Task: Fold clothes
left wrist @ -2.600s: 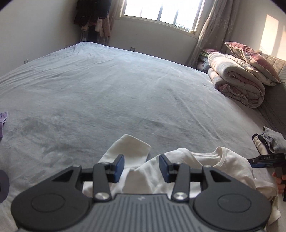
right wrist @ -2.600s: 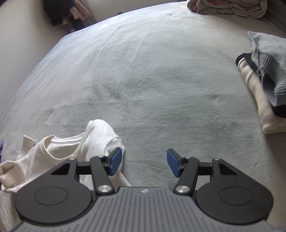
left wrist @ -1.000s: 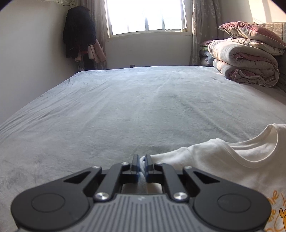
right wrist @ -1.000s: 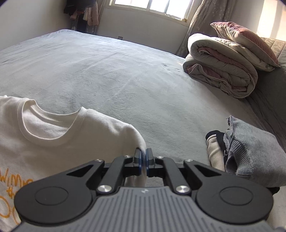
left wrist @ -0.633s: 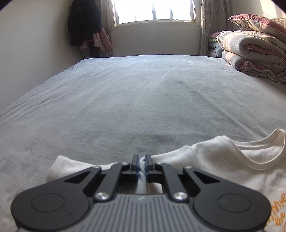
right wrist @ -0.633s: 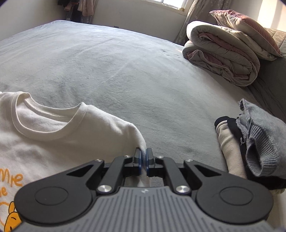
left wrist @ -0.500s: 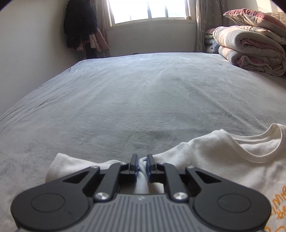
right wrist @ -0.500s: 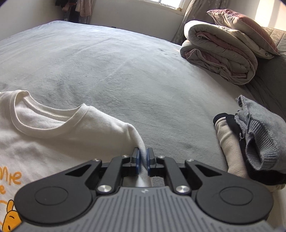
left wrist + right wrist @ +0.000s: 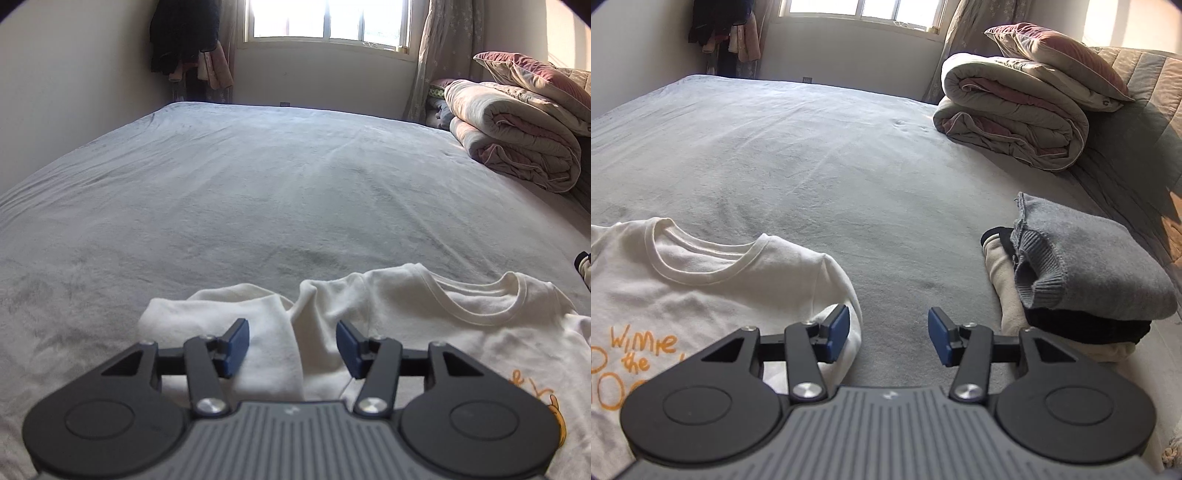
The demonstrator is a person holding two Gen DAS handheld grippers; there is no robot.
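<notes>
Lying flat on the near part of the grey bed point(image 9: 258, 192), the white T-shirt point(image 9: 701, 280) faces up; the left gripper point(image 9: 291, 345) and right gripper point(image 9: 888, 332) have just been opening, jaws spread, pinching nothing; folded clothes point(image 9: 1089, 273) sit right

Wide grey plush bed point(image 9: 258, 192) open ahead beyond the flat cream printed T-shirt point(image 9: 713, 280), hemmed on the right by a stack of folded grey, black and cream clothes point(image 9: 1082, 273) and, farther back, a rolled beige-pink quilt point(image 9: 1012, 110).
</notes>
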